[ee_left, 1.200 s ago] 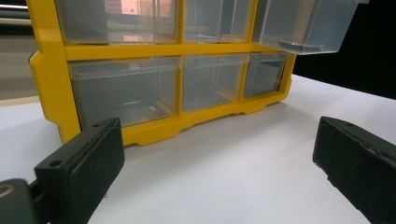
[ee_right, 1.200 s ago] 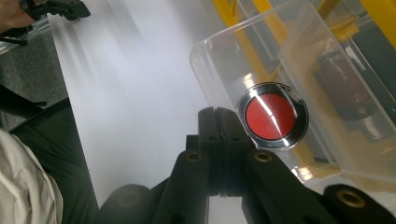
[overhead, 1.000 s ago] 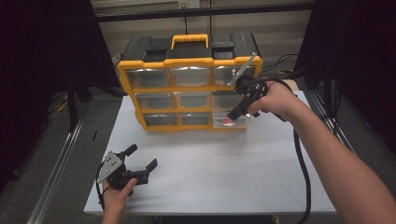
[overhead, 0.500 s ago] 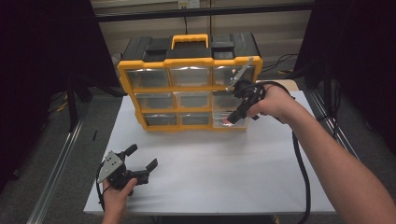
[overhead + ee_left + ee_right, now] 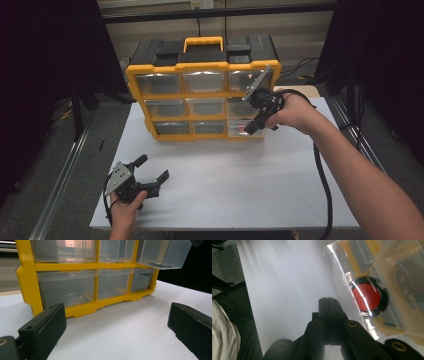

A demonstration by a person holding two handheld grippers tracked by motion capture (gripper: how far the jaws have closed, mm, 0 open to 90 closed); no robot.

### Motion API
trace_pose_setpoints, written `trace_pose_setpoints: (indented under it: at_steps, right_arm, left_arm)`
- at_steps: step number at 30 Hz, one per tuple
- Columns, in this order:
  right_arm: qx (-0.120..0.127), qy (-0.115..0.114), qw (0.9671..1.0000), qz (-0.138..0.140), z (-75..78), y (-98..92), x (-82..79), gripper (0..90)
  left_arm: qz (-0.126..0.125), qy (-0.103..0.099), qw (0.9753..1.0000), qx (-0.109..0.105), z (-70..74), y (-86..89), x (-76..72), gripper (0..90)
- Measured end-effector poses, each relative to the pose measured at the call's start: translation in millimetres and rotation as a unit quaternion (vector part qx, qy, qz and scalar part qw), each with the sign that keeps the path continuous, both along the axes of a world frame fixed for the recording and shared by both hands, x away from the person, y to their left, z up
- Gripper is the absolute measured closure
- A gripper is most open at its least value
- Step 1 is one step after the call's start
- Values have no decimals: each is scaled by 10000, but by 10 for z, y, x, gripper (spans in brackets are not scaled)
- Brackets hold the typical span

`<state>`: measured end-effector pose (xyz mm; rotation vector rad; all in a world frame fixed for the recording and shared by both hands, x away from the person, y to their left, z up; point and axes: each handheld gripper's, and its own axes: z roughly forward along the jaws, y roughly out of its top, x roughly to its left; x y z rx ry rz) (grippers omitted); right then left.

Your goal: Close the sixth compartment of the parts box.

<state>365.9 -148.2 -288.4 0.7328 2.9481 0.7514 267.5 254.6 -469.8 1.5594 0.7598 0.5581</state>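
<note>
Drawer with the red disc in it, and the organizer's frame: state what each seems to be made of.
The drawer looks like clear, glossy plastic: the red disc and the frame show straight through its wall, and light streaks glint off it. The organizer's frame looks like opaque yellow moulded plastic with a smooth, slightly satin finish and rounded edges. Neither can be confirmed beyond its look.

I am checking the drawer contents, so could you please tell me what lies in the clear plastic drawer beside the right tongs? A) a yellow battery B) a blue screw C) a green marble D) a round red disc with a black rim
D: the right gripper view shows a round red disc with a black rim inside the clear plastic drawer, beside the shut right tongs.
</note>
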Motion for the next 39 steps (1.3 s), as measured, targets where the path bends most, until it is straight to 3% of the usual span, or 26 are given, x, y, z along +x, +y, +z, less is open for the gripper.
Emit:
trace_pose_setpoints:
  at_steps: [9,39]
  right_arm:
    - [-85,-219,9997,14,5,-8,9,900]
    - [-92,-355,9993,-124,13,-8,88,900]
  left_arm:
    - [4,3,10000,5,2,1,-2,22]
    - [-68,14,10000,-12,-3,-9,7,22]
